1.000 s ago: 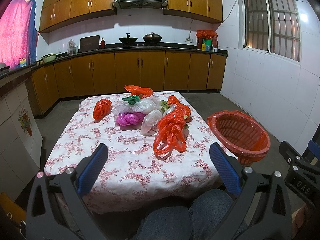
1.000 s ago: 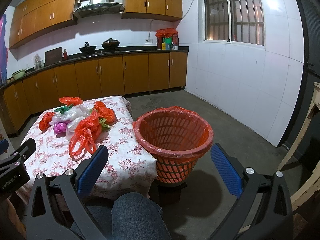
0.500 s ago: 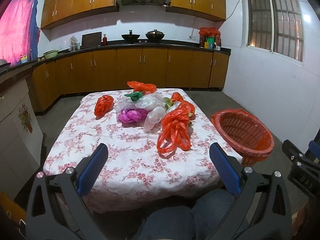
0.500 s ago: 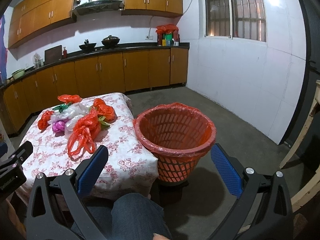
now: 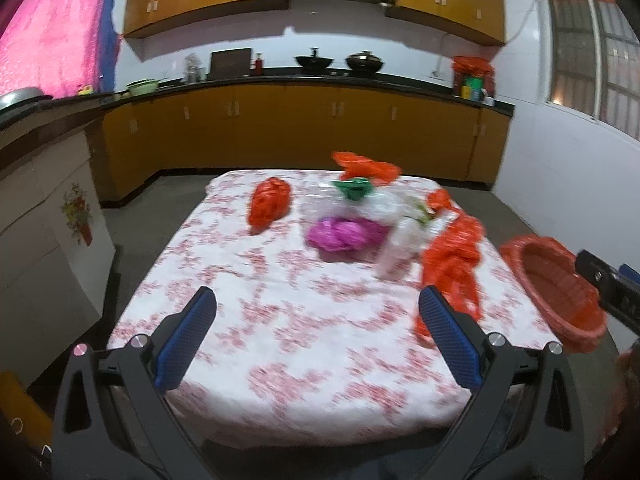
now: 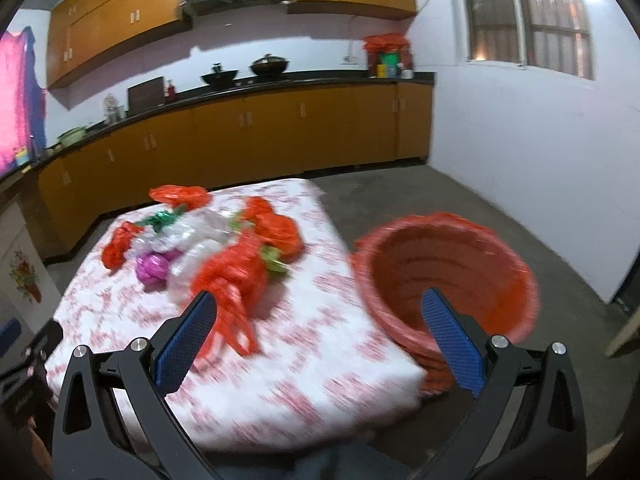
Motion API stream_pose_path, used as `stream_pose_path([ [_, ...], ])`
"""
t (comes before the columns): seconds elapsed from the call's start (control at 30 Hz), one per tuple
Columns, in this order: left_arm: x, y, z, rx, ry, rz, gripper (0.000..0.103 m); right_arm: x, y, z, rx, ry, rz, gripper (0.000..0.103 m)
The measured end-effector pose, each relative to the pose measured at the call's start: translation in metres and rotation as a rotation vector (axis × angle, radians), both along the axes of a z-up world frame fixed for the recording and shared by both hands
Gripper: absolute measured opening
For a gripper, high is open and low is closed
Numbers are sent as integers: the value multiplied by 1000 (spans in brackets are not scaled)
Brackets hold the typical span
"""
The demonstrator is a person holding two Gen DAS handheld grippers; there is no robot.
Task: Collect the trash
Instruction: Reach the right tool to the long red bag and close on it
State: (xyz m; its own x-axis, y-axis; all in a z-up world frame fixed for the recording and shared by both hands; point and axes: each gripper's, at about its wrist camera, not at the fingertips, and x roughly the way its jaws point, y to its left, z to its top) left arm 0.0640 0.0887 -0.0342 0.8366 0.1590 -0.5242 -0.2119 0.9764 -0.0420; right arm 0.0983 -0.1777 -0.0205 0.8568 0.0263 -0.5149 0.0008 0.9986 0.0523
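Nearest in both wrist views are the blue pads of the two tools: the left hand-held gripper (image 5: 318, 338) stands spread wide with nothing between its jaws, over the near edge of the tabletop (image 5: 280, 340), and the right hand-held gripper (image 6: 320, 338) is likewise released and empty, pointing at the near right corner of the cloth. Both views are smeared, so fine detail is unsure. The step in hand looks like the approach: no trash has been taken up, and the task appears to be at its very start. Just past the right tool lies the long orange bag (image 6: 230, 280), the nearest piece, its loose handles trailing toward the near edge. Behind it sit a clear bag (image 5: 394, 246) and a purple bag (image 5: 344, 236), touching or nearly so; further left and apart lies a small orange bag (image 5: 269, 202), and at the far side a green scrap (image 5: 354, 188) and another orange bag (image 5: 366, 166). The basket (image 6: 448, 276), lined in orange plastic, stands on the floor just beside the tabletop's right edge, its mouth open and, as far as can be seen, empty. The next move likely calls for lowering the right tool onto the long orange bag, closing on a bunched part rather than a thin handle, then carrying it right over the basket rim. Thin plastic may slip or drag a neighbour along.
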Motion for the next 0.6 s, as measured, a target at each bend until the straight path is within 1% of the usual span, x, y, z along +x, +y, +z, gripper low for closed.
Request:
stream_pose_path([
  [0.1,9,21,-4,-11,1,36,99,29,21,-9,18,17,44,101],
  [0.27,24,44,-15,-25,31,75,99,69,49,-31,-10,46,79,100],
  [0.4,34,54,-26,-50,61,76,99,94,60,-48,-33,77,75,100],
  [0.47,39,58,-31,-57,71,72,99,106,67,-56,-61,91,70,100],
  [0.6,48,61,-37,-63,78,67,99,118,73,-69,-105,121,68,98],
])
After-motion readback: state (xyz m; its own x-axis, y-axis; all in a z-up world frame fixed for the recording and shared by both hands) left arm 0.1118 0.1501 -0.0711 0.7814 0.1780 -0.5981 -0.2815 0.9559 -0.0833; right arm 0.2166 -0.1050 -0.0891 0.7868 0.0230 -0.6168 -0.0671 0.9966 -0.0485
